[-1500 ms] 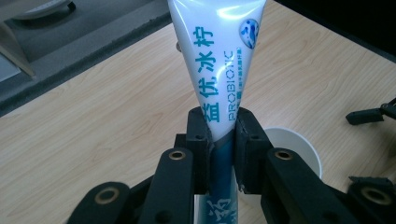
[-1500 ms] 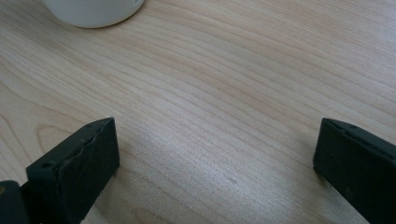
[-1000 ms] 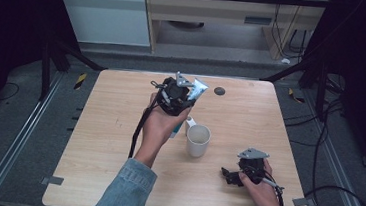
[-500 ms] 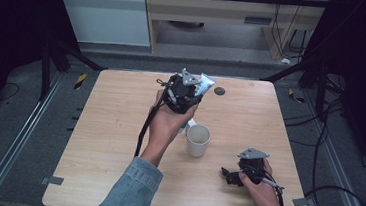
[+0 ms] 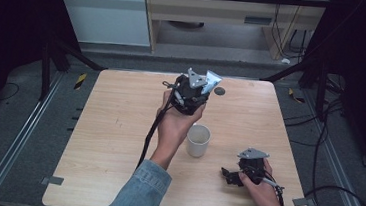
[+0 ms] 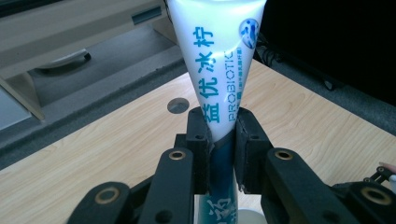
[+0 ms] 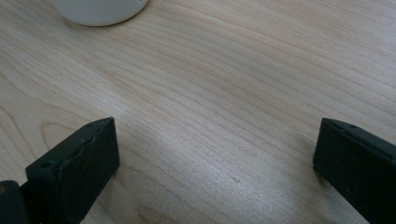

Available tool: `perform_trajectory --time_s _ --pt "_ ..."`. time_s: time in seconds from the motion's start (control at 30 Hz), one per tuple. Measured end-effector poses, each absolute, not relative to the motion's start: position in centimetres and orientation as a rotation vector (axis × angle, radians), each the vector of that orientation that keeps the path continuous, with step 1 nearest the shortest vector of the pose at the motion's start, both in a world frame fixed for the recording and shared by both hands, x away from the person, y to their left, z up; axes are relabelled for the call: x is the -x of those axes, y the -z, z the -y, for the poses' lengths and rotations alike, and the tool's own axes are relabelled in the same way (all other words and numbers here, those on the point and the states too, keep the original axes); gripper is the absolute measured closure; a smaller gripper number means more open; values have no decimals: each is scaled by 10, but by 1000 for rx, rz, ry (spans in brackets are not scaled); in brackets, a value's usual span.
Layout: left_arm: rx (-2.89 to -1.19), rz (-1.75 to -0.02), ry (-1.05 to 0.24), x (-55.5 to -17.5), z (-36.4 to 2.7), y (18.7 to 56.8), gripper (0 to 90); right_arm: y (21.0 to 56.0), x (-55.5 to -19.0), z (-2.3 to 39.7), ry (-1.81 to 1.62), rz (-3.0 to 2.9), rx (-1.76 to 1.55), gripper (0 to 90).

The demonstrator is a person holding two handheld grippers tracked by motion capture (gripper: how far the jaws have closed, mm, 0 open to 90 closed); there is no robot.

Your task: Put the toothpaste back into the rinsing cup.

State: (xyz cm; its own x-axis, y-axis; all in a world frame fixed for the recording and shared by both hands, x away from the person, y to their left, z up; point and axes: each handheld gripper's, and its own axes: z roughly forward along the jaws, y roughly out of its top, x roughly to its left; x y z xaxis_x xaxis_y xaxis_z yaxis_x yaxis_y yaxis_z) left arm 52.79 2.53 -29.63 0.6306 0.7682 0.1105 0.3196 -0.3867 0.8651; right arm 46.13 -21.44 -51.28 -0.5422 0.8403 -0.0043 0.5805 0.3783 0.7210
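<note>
Light wooden table, rectangular, pale grain, on a grey floor with dark frame legs at its far corners. Small round white cup, open-topped, standing upright near the table's middle, just right of the left forearm in its blue denim sleeve; the cup's base appears at the top edge of the right gripper view. Small dark round disc set in the tabletop by the far edge, seen also in the left gripper view. White-and-blue plastic squeeze tube, flat crimped end widest, tapering toward the jaws, printed with blue characters and the word PROBIOTIC; held raised above the far middle of the table, beyond the cup. Left gripper: black jaws pressed onto the tube's narrow part from both sides, pads touching it. Right gripper: jaws spread wide with bare wood between them, low over the near right part of the table, well apart from the cup. Broad bare wood at the left half and along the far right edge.
</note>
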Motion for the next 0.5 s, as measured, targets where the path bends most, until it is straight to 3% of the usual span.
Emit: perform_trajectory --time_s 0.5 --pt "-1900 -870 -666 -519 -14 297 778 513 -461 215 -965 -2273 -1234 6"
